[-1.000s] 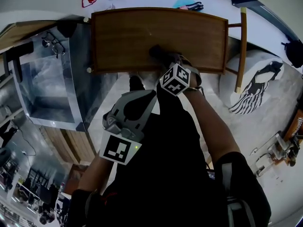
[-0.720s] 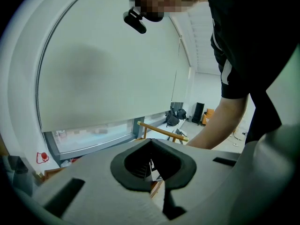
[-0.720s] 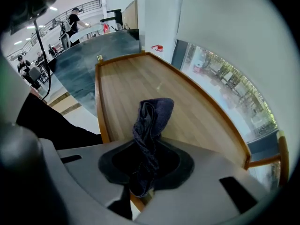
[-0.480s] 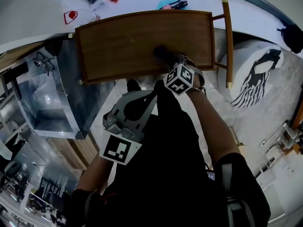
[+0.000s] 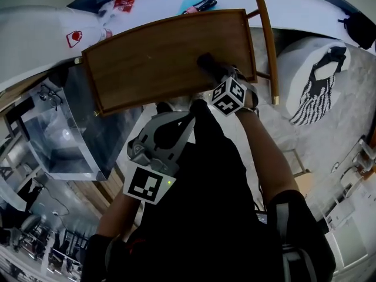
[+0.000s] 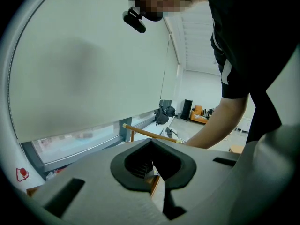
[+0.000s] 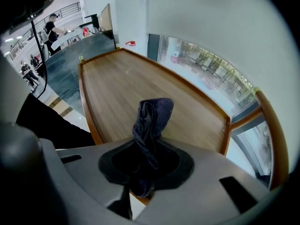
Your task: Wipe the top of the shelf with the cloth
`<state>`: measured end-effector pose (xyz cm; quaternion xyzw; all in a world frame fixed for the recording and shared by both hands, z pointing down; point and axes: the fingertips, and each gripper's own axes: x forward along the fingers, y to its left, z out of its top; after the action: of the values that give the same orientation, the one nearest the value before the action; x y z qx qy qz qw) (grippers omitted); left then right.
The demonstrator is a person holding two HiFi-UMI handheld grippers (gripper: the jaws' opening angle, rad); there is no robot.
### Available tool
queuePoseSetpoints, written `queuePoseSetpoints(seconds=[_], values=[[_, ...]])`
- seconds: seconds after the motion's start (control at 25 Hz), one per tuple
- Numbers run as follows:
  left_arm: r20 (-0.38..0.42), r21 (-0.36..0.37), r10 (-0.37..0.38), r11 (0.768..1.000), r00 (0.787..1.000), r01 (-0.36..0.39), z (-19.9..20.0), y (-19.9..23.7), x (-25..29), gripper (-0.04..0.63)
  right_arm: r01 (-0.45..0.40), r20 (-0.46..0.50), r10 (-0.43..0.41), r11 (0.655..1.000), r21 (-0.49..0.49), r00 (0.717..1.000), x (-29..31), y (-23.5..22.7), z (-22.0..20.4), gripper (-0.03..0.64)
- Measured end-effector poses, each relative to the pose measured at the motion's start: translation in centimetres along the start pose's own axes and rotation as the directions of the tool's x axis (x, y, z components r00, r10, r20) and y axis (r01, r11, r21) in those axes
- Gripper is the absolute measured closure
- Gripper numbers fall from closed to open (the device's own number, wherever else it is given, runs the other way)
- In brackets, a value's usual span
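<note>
At the left, the left tool (image 5: 165, 109) hangs low in front of the person's body, short of the shelf (image 5: 158, 57). The left gripper view shows its jaws (image 6: 151, 168) pressed together with nothing between them, aimed up at a pale blind rather than at the work, so it seems to be idle. The shelf's wooden top, with its raised rim, fills the middle of the head view and looks bare apart from the cloth (image 5: 205, 60). A second ago the dark cloth sat about midway along the shelf's near edge. Now it lies well toward the right end, still close to that near edge, while the whole shelf has swung to a slant in the head view as the person's head turned. In the right gripper view the cloth (image 7: 152, 118) stands bunched out of the right tool (image 7: 145, 172), which is clenched on it, with its free end lying against the wood (image 7: 117, 83). Just right of the shelf, a wooden rail (image 5: 265, 40) runs alongside. The shift suggests a wiping stroke is under way, running rightward along the front strip. Going by where the cloth is, the far part and the left end probably still need a pass.
</note>
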<state>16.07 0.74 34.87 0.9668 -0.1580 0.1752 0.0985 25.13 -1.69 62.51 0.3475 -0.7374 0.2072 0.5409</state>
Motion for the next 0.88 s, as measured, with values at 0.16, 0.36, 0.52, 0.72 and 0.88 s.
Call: queuePoseSetpoints(seconds=[0.16, 0.36, 0.52, 0.72, 0.88], values=[[-0.003, 0.015, -0.025, 1.000, 1.000, 0.025, 0.3, -0.6, 0.8, 0.575, 0.037, -0.016, -0.037, 0.998, 0.041, 0.999, -0.5, -1.7, -1.8, 0.546], [-0.006, 0.035, -0.049, 0.998, 0.999, 0.049, 0.9, -1.2, 1.6, 0.575, 0.079, -0.042, -0.076, 0.994, 0.080, 0.996, -1.3, -3.7, -4.1, 0.546], [-0.003, 0.053, -0.053, 0.997, 0.999, 0.054, 1.4, -1.3, 1.8, 0.577, 0.109, -0.054, -0.104, 0.989, 0.098, 0.993, -1.7, -4.6, -5.1, 0.546], [0.006, 0.084, -0.033, 0.996, 0.999, 0.033, 2.3, -0.3, 1.1, 0.577, 0.118, -0.023, -0.116, 0.985, 0.127, 0.993, -2.5, -5.0, -4.4, 0.546], [0.026, 0.102, -0.002, 0.995, 1.000, 0.000, 3.3, 0.9, -0.3, 0.577, 0.123, 0.030, -0.129, 0.981, 0.153, 0.991, -4.2, -5.4, -2.5, 0.546]])
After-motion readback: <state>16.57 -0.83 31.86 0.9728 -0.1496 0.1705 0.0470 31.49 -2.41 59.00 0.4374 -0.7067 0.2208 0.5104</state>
